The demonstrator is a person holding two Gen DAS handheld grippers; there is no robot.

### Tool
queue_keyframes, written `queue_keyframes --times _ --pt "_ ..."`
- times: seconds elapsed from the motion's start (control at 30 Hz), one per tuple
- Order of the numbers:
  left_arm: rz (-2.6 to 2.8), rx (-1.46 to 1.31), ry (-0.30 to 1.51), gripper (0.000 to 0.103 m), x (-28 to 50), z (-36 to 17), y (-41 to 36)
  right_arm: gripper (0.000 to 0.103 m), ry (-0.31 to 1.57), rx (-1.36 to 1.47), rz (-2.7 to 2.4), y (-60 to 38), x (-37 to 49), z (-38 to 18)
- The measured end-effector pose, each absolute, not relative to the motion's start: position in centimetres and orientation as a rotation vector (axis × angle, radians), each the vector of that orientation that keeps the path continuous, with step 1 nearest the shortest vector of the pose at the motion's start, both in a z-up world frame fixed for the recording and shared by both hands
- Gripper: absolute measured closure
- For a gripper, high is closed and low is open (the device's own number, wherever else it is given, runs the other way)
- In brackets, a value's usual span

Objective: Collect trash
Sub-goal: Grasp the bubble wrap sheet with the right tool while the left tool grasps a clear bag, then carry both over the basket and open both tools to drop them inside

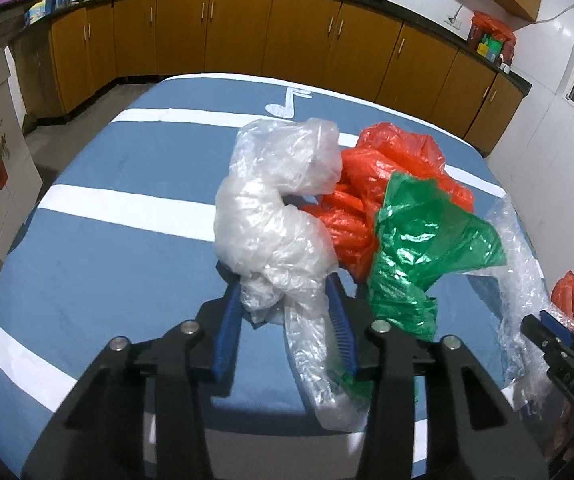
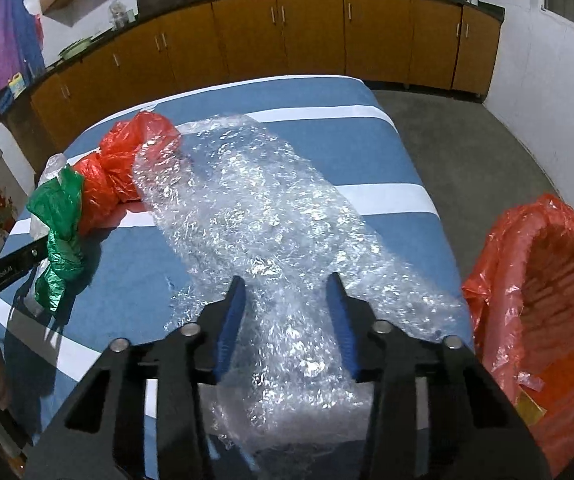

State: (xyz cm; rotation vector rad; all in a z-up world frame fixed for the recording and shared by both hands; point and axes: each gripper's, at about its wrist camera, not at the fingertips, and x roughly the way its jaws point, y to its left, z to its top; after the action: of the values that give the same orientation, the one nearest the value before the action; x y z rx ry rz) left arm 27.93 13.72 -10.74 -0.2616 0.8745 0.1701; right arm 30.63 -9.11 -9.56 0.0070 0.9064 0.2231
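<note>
Lining basket (image 2: 559, 280): orange bag (image 2: 487, 292)

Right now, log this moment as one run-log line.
left hand-held gripper: shut on clear plastic bag | right hand-held gripper: shut on bubble wrap | bin: beside table

Dim indoor light is glinting off the bubble wrap (image 2: 263, 216); fisheye distortion is bending the cabinets (image 1: 247, 28), corners are vignetting black, near foreground is blurring.

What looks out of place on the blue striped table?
Crumpled plastic litters the table: a clear bag, an orange bag, a green bag and bubble wrap lie in a heap.
</note>
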Motion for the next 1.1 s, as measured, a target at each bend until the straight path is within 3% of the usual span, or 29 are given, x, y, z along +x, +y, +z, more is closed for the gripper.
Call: queue_keyframes --times 0.1,0.23,1.1 --pt "0.161 -0.255 0.876 0.076 27.8 -10.8 13.6 0.082 0.907 0.016 0.23 -9.2 30.8 -9.6" --pt "0.161 -0.255 0.861 0.087 27.4 -10.4 13.8 0.088 0.901 0.038 0.234 -9.6 30.7 -9.5" --pt "0.022 -0.214 0.602 0.09 21.0 -1.9 10.5 0.09 0.682 0.239 0.258 -15.9 24.9 -2.5"
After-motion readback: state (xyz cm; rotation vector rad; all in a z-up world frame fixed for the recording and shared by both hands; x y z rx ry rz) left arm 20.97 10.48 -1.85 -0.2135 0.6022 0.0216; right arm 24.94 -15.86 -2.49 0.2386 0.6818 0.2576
